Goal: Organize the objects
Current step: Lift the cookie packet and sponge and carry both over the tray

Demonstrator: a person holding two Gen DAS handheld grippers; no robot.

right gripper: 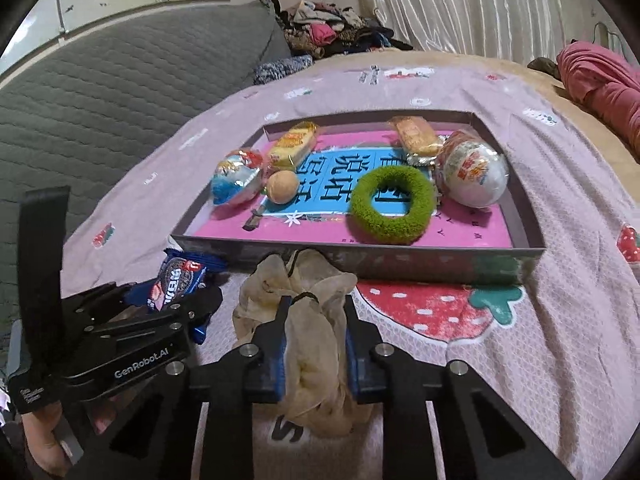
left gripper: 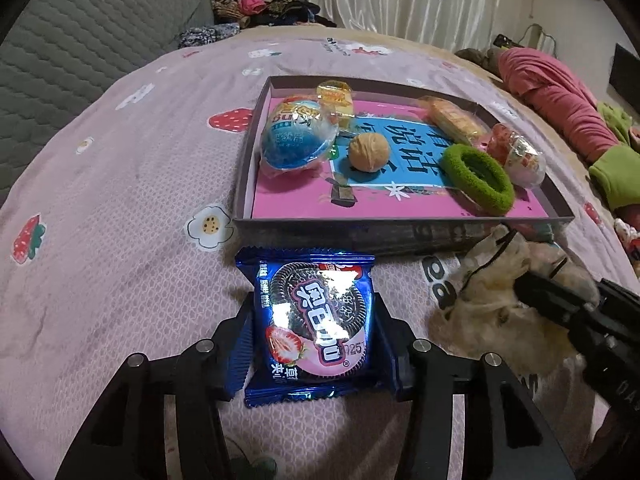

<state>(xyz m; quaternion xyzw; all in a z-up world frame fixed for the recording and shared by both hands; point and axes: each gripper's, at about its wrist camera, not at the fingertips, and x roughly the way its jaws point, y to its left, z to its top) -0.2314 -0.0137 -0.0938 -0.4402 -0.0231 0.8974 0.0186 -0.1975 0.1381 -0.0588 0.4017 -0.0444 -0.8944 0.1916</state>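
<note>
My left gripper [left gripper: 316, 312] is shut on a blue Oreo packet [left gripper: 316, 328], held just in front of the shallow box [left gripper: 360, 236]; the packet also shows in the right wrist view [right gripper: 178, 280]. My right gripper [right gripper: 314, 316] is shut on a beige fabric scrunchie [right gripper: 308, 344], held before the box's front wall [right gripper: 400, 260]. The scrunchie also shows in the left wrist view [left gripper: 492, 300]. Inside the box lie a green hair band [right gripper: 392, 206], a walnut [right gripper: 282, 186], a blue toy egg [right gripper: 236, 182], a white and red toy egg [right gripper: 474, 172] and two wrapped cakes [right gripper: 292, 146].
The box rests on a pink strawberry-print bedspread [right gripper: 560, 320]. A grey quilted headboard [right gripper: 100, 120] is at the left. Piled clothes [right gripper: 332, 28] lie at the back, red clothing [left gripper: 560, 96] at the right. A curtain [right gripper: 460, 4] hangs behind.
</note>
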